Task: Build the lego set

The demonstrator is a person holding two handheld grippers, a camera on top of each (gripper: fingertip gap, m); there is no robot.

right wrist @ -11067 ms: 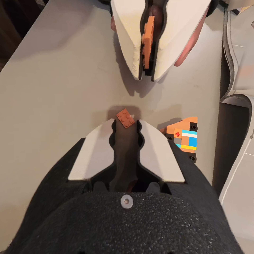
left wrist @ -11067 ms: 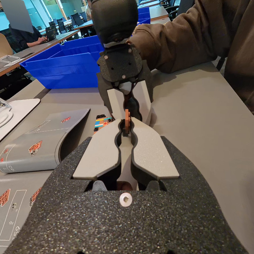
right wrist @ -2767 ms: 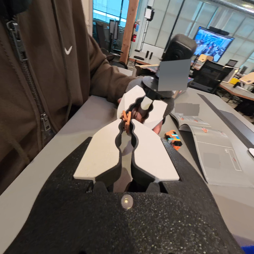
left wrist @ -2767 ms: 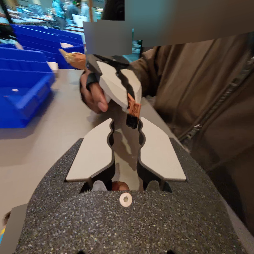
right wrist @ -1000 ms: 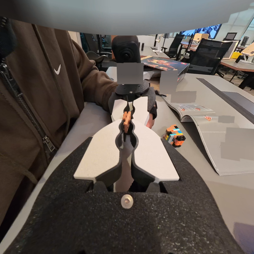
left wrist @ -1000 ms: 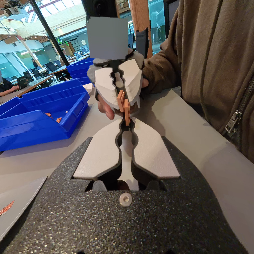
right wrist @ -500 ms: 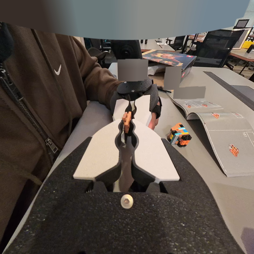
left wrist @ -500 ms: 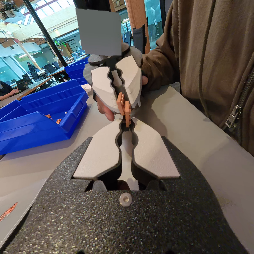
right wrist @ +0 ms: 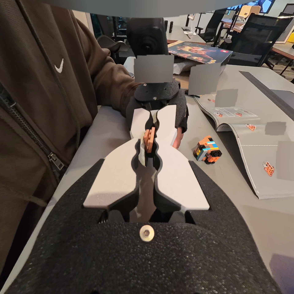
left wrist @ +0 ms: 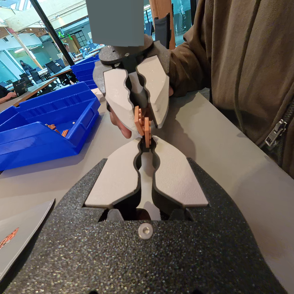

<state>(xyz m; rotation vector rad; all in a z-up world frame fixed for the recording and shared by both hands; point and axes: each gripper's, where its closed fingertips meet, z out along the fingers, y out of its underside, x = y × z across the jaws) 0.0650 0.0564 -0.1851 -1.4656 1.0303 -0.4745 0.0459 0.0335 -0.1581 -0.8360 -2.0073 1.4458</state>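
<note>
My left gripper [left wrist: 146, 142] is shut on a small orange plate with a black piece under it [left wrist: 147, 135], held upright above the table. My right gripper [left wrist: 146, 128] faces it tip to tip. It is shut on a second orange plate [left wrist: 137, 120], whose face rests against the first. In the right wrist view my right gripper [right wrist: 147, 142] has both plates [right wrist: 148, 140] at its tips, with the left gripper's fingers [right wrist: 167, 122] just beyond. A small multicoloured lego build [right wrist: 206, 151] stands on the grey table.
An open instruction booklet [right wrist: 254, 143] lies right of the build, and its corner shows in the left wrist view [left wrist: 19, 230]. Blue bins [left wrist: 47, 127] holding loose orange pieces stand to the left. A lego box [right wrist: 198, 52] lies at the back. The person's brown hoodie [right wrist: 39, 95] is close by. Both grippers' tips are close together, under 4 cm apart.
The right gripper picked its orange plate off the table and brought it up to the left gripper's plate. In the last second the two plates have closed together and the right one has tilted.
</note>
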